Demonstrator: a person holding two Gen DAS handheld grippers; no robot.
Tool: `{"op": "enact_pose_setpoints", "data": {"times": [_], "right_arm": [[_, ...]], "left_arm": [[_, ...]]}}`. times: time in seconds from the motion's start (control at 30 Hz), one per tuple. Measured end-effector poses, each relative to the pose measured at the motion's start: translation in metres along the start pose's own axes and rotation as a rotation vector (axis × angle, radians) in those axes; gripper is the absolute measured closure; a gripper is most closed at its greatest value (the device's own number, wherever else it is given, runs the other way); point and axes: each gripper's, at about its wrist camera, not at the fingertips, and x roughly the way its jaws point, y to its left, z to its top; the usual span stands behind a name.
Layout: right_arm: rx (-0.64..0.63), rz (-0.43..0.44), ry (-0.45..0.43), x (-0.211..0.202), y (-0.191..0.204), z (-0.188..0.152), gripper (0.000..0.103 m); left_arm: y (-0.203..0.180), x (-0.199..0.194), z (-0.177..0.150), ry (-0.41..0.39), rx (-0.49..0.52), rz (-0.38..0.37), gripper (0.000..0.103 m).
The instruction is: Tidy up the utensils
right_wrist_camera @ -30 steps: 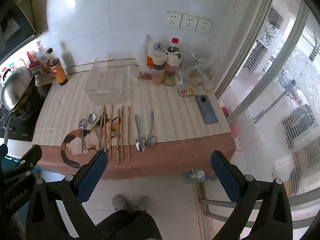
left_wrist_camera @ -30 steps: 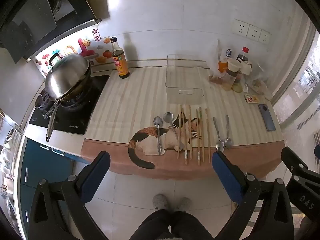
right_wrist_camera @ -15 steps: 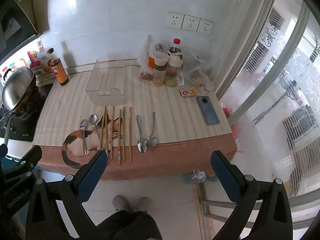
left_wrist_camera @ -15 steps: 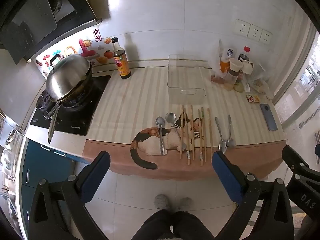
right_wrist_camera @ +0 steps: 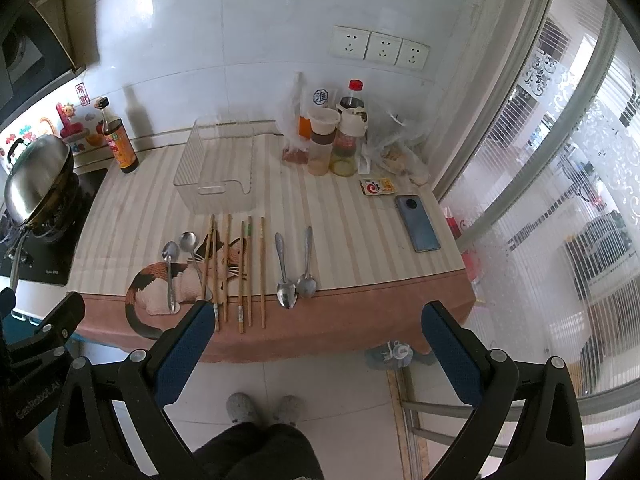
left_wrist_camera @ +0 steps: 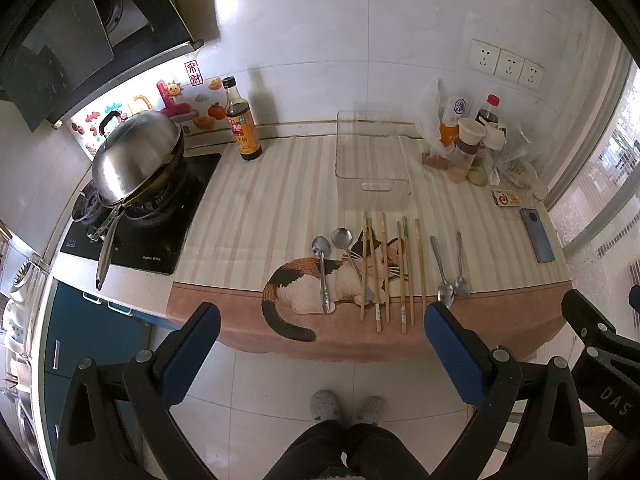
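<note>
Several wooden chopsticks lie in a row near the counter's front edge, over a cat picture on the cloth. Two metal spoons lie left of them, two more spoons lie right of them. A clear plastic bin stands empty behind the chopsticks. My left gripper is open and empty, held in front of the counter edge. My right gripper is open and empty, also short of the counter.
A lidded wok sits on the stove at the left. A soy sauce bottle stands by the wall. Jars, bottles and bags crowd the back right. A phone and a small card lie at the right.
Both grippers have moved slightly closer to the counter; the utensils appear a little lower and nearer in both views. Nothing on the counter moved.
</note>
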Motion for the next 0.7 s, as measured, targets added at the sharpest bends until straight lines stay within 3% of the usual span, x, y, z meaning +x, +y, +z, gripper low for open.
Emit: {"op": "enact_pose_setpoints", "data": {"times": [0.7], "right_arm": [[0.000, 0.001, 0.004, 0.0015, 0.0010, 0.0011, 0.000]], "left_arm": [[0.0017, 0.0006, 0.0089, 0.006, 0.008, -0.001, 0.000]]}}
